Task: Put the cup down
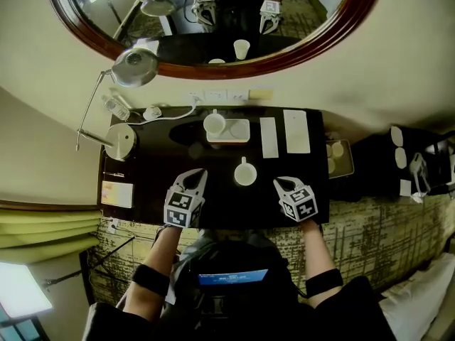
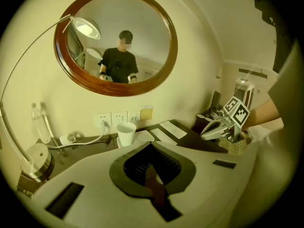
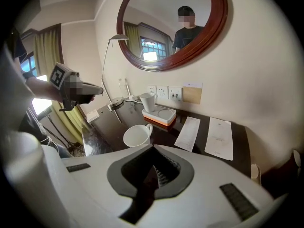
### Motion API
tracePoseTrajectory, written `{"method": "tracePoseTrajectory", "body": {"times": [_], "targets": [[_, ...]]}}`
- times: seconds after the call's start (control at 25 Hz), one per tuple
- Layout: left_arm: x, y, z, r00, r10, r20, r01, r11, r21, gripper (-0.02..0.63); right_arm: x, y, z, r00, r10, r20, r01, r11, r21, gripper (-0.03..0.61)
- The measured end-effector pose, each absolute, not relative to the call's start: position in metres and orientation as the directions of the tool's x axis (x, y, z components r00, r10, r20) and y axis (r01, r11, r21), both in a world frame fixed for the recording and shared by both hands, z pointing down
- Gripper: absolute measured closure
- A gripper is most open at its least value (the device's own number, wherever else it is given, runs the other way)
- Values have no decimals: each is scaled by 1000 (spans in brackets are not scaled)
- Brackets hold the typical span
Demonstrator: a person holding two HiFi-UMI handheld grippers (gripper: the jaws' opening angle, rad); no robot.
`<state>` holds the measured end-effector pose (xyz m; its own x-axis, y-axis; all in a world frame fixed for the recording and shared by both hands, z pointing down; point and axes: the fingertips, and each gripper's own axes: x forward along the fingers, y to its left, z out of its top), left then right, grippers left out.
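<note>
The white mug [image 1: 245, 173] already stands upright on the dark desk [image 1: 149, 176], so the putting-down looks finished. The left gripper [image 1: 197, 177] and right gripper [image 1: 280, 185] flank the mug, clear of it, both clenched on nothing. Next they likely need only draw back without knocking it. Beyond the mug are a tray [image 1: 238, 132] bearing a second cup [image 1: 215, 123], two paper sheets [image 1: 296, 131], a desk lamp [image 1: 135, 66] and an oval wall mirror [image 1: 206, 20].

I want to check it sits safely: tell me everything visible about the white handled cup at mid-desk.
The white cup looks like glazed ceramic, with a round open mouth and one loop handle turned toward the wall. It stands upright on the dark desk, apparently empty. Only the desk touches it; the left gripper and right gripper flank it, clear of it.
</note>
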<state>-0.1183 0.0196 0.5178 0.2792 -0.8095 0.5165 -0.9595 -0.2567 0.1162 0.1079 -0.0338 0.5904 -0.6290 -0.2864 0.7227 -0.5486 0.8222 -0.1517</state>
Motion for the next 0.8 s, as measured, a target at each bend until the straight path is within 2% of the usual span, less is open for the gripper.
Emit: {"method": "tracePoseTrajectory", "body": {"times": [0.2,0.32,0.44,0.52,0.6,0.8], "targets": [[-110,9,514,254,-808,531,-963,-260,66,609,112,-44,602,-650,-231,724,-486,859,-163,578],[-113,-1,512,252,-816,520,-966,-247,80,609,113,-61,604,-636,-241,733,-488,861,-140,577],[-120,-2,514,267,-808,525,-963,-251,102,609,105,-80,603,-588,-267,764,-499,862,-83,543],[-127,-4,515,276,-805,525,-960,-259,107,609,90,-93,598,-558,-273,784,-453,892,-12,528],[-133,-7,518,278,-804,526,-959,-259,111,609,64,-106,586,-543,-262,798,-359,931,62,429],[-139,-11,524,288,-799,527,-957,-261,126,609,-13,-128,559,-572,-183,800,-131,983,131,257]]}}
